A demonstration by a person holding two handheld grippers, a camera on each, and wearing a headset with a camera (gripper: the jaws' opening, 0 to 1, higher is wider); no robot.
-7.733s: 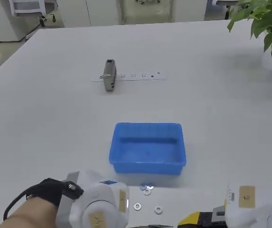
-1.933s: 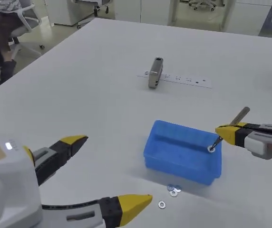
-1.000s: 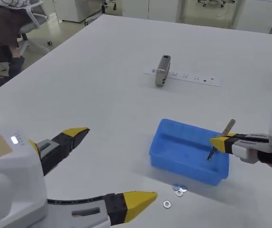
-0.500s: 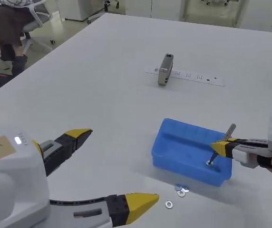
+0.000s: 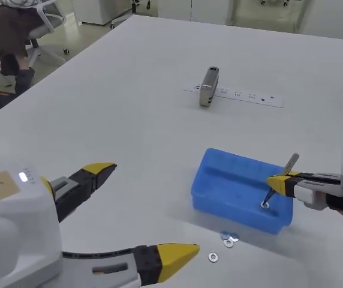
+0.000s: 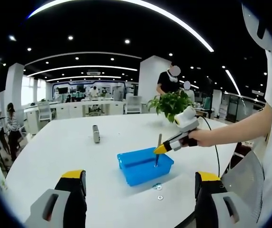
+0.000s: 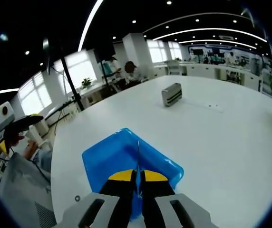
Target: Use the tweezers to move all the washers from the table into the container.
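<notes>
Transfer under way: right gripper, jaws closed narrowly on the tweezers, holds their tip with one washer low inside the blue container at centre right of the head view, seemingly not yet released. A small cluster of washers and a single washer lie on the desk just below the container, left to move. Left gripper hangs wide open and empty at lower left.

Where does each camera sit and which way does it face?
Head view: on the headset, looking forward and down at the blue container; left gripper open, right gripper shut on the tweezers.
Left gripper view: rides that gripper, facing the container and the right gripper; own fingers at bottom.
Right gripper view: above the container, facing the grey adapter; own fingers at bottom.
All share the container.
</notes>
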